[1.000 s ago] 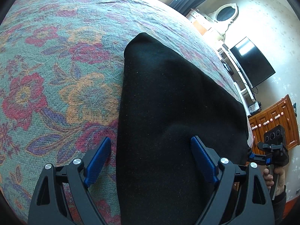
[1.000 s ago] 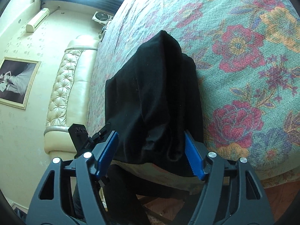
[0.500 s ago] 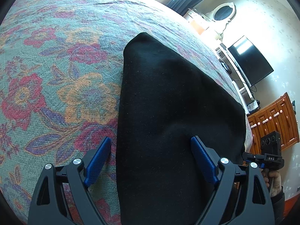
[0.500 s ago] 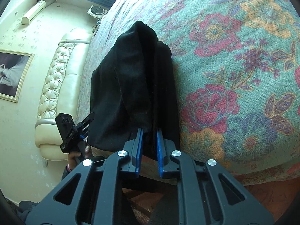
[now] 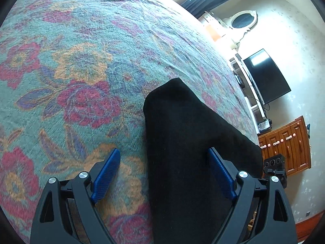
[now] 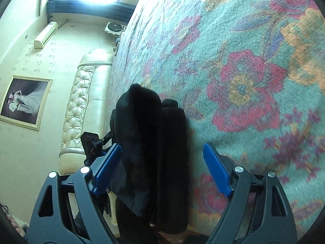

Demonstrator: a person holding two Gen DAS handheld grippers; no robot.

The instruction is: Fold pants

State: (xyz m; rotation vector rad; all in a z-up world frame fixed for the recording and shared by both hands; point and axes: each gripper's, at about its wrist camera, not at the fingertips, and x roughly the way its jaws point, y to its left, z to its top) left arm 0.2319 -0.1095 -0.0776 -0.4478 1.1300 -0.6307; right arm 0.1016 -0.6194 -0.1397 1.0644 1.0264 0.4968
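Observation:
The black pants [image 5: 189,142] lie folded in a thick bundle at the near edge of the floral bedspread [image 5: 81,61]. My left gripper [image 5: 164,172] is open, its blue pads either side of the bundle's left edge, holding nothing. In the right wrist view the pants [image 6: 152,142] show edge-on as stacked dark layers. My right gripper [image 6: 162,168] is open with the bundle's end between its pads, not clamped. The other gripper shows small at the bed's edge in each view [image 5: 274,166] [image 6: 91,144].
The bedspread [image 6: 243,61] stretches far ahead. A padded cream headboard [image 6: 81,101] and framed photo [image 6: 24,101] are left in the right wrist view. A TV [image 5: 266,77], mirror and wooden cabinet [image 5: 288,144] stand beyond the bed's right edge.
My right gripper shut on the pants' end half a second ago and has now opened again. Both grippers have shifted, so the bundle sits nearer and lower in view.

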